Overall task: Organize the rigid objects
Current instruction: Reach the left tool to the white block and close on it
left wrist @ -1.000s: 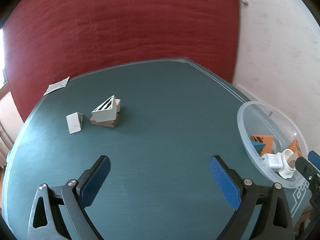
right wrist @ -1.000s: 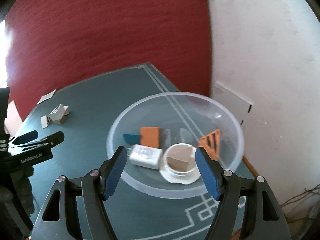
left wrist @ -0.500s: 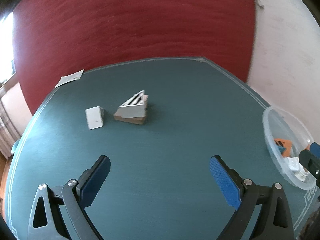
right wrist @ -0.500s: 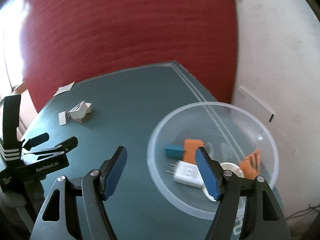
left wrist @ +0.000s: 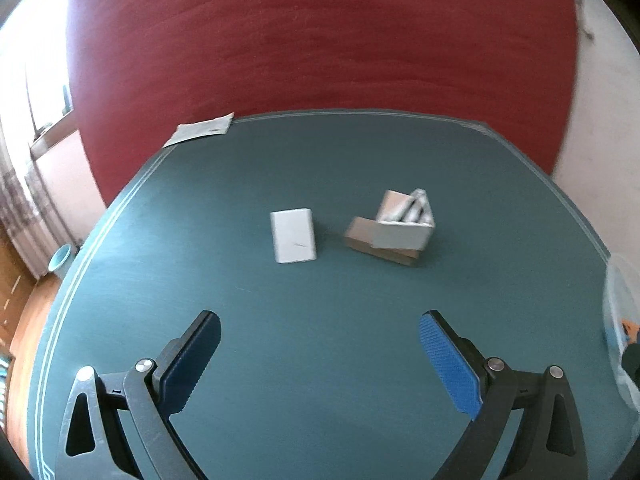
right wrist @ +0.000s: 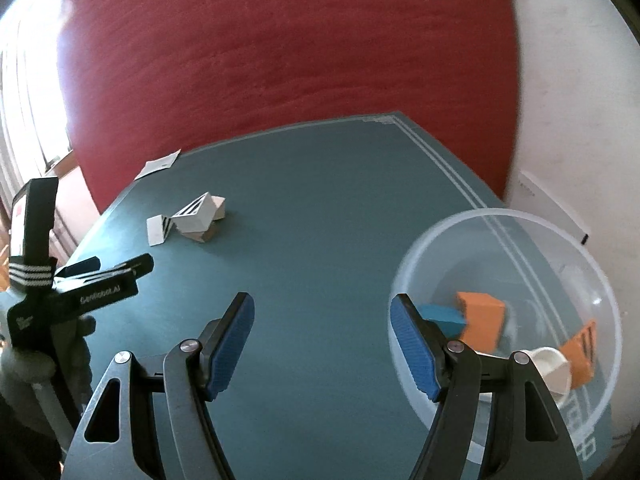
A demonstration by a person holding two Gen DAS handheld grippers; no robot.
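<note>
On the teal table (left wrist: 320,300) lie a flat white block (left wrist: 293,236) and, to its right, a white slatted wedge (left wrist: 404,226) resting on a brown block (left wrist: 380,246). Both show in the right wrist view too, the white block (right wrist: 157,230) and the wedge (right wrist: 195,215). My left gripper (left wrist: 320,344) hangs open over bare table, short of these pieces. My right gripper (right wrist: 322,328) is open and holds nothing. Just right of it stands a clear plastic bowl (right wrist: 520,218) holding orange blocks (right wrist: 482,316), a blue block (right wrist: 444,317) and a white cup (right wrist: 550,362).
A white paper slip (left wrist: 200,131) lies at the table's far left corner. A red wall (left wrist: 320,40) stands behind the table, a white wall (right wrist: 580,100) to the right. The left gripper's black body and a gloved hand (right wrist: 24,364) sit at the left of the right wrist view.
Both views have swung left. The white block and wedge have come toward the middle of the left view. The bowl has slid to the right edge of both views.
</note>
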